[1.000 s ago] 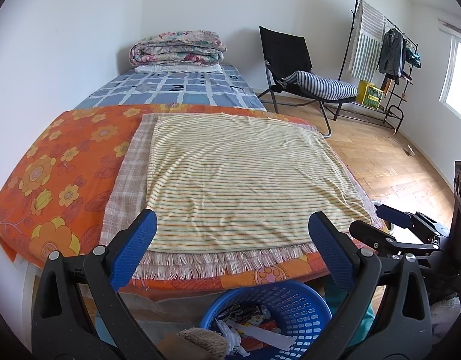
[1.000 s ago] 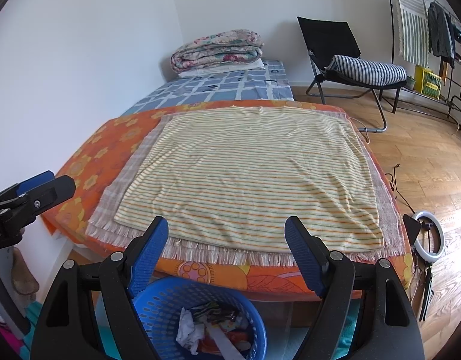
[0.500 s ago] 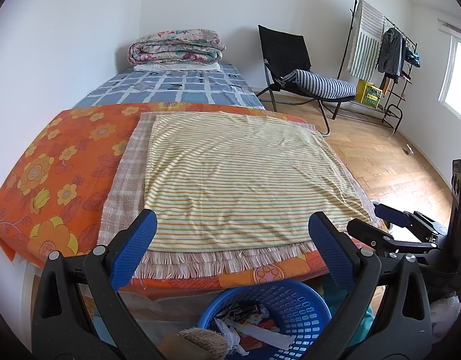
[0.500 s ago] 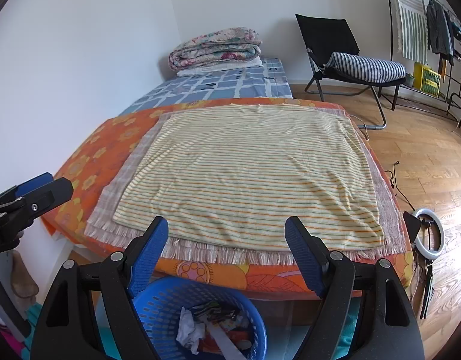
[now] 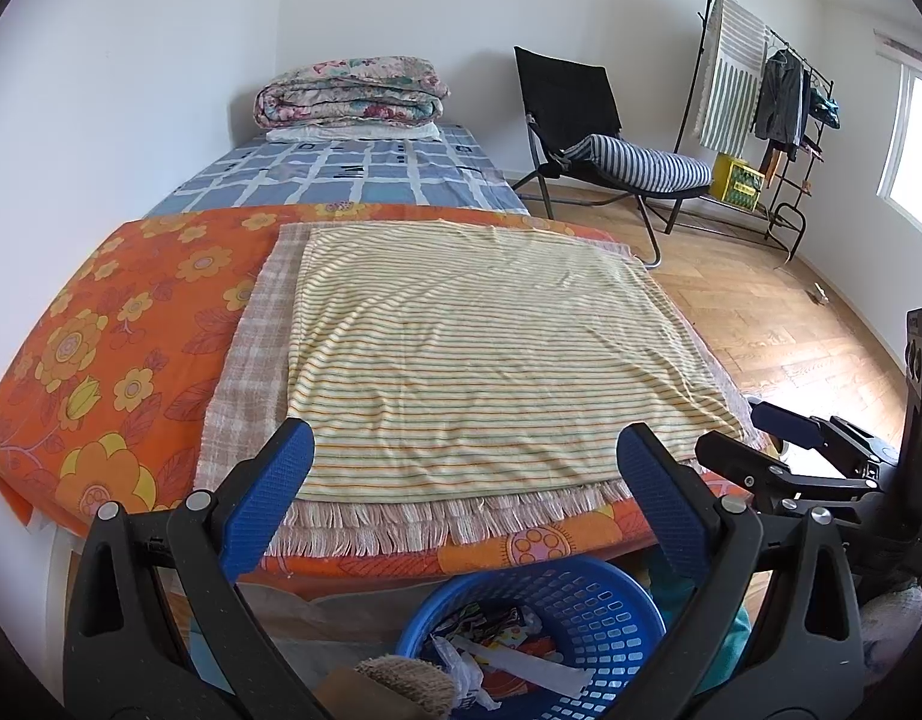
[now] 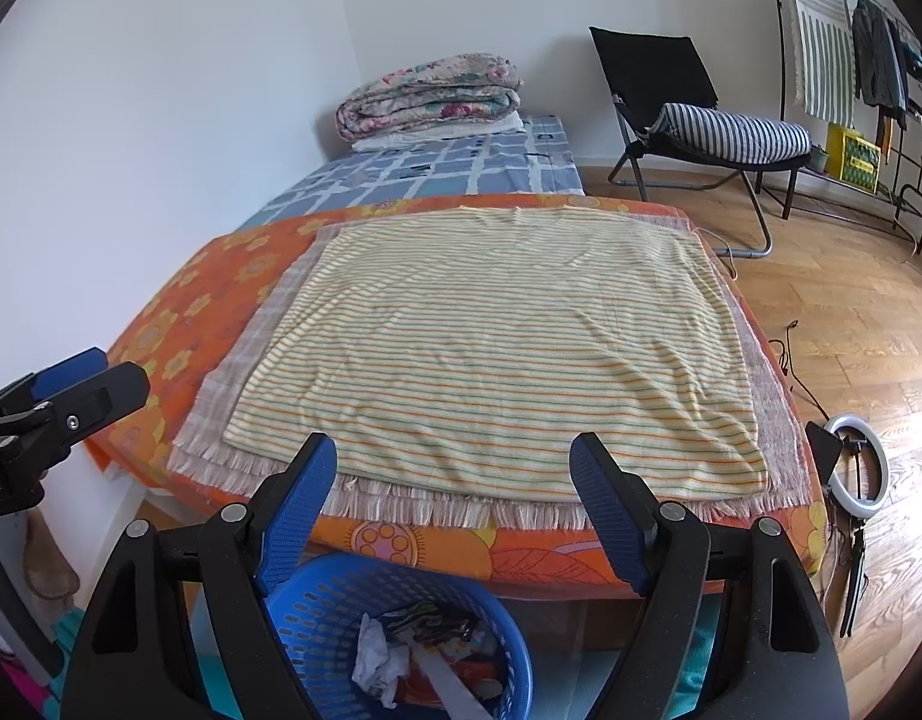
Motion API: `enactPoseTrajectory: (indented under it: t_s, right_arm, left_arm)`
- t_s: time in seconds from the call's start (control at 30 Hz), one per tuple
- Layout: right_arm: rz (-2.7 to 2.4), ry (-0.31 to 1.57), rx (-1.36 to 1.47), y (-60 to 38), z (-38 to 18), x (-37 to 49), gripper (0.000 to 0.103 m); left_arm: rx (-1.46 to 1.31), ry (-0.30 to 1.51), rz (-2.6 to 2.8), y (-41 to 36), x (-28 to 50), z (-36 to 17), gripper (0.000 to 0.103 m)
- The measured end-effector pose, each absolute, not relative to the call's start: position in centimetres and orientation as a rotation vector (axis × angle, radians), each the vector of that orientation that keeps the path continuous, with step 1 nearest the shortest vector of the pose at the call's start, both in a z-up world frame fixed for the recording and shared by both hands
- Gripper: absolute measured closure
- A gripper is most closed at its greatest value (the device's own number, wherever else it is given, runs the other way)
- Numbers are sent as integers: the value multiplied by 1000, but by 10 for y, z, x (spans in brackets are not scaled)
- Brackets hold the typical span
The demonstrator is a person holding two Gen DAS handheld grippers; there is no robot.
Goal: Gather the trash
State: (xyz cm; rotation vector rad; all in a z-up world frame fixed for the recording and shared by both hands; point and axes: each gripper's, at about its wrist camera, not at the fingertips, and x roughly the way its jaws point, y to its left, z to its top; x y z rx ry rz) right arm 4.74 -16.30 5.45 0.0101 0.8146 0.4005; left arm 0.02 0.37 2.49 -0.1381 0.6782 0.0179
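Note:
A blue plastic basket [image 5: 604, 600] [image 6: 317, 600] stands on the floor at the foot of the bed, holding crumpled paper and wrappers [image 5: 502, 648] [image 6: 419, 654]. My left gripper [image 5: 463, 462] hangs open above it with nothing between its blue pads. My right gripper [image 6: 452, 474] is open too and empty, held over the basket and the bed's near edge. Each gripper shows at the side of the other's view: the right one [image 5: 784, 438], the left one [image 6: 83, 381]. A yellow striped cloth [image 5: 478, 348] [image 6: 502, 354] lies flat on the bed with no trash on it.
The bed carries an orange flowered cover [image 5: 119, 348], a fringed checked cloth and a folded quilt [image 5: 353, 90] at the far end. A black chair [image 6: 688, 102] with a striped cushion, a clothes rack [image 5: 760, 90] and a ring light [image 6: 859, 468] stand on the wooden floor at right.

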Motion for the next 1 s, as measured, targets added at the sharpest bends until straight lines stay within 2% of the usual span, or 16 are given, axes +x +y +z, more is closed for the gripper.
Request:
enactPoseTrajectory:
  t_s: [1.0]
  right_arm:
    - [402, 819, 10, -163, 49, 55, 23]
  left_arm:
    - [-111, 748, 37, 3, 7, 7, 0]
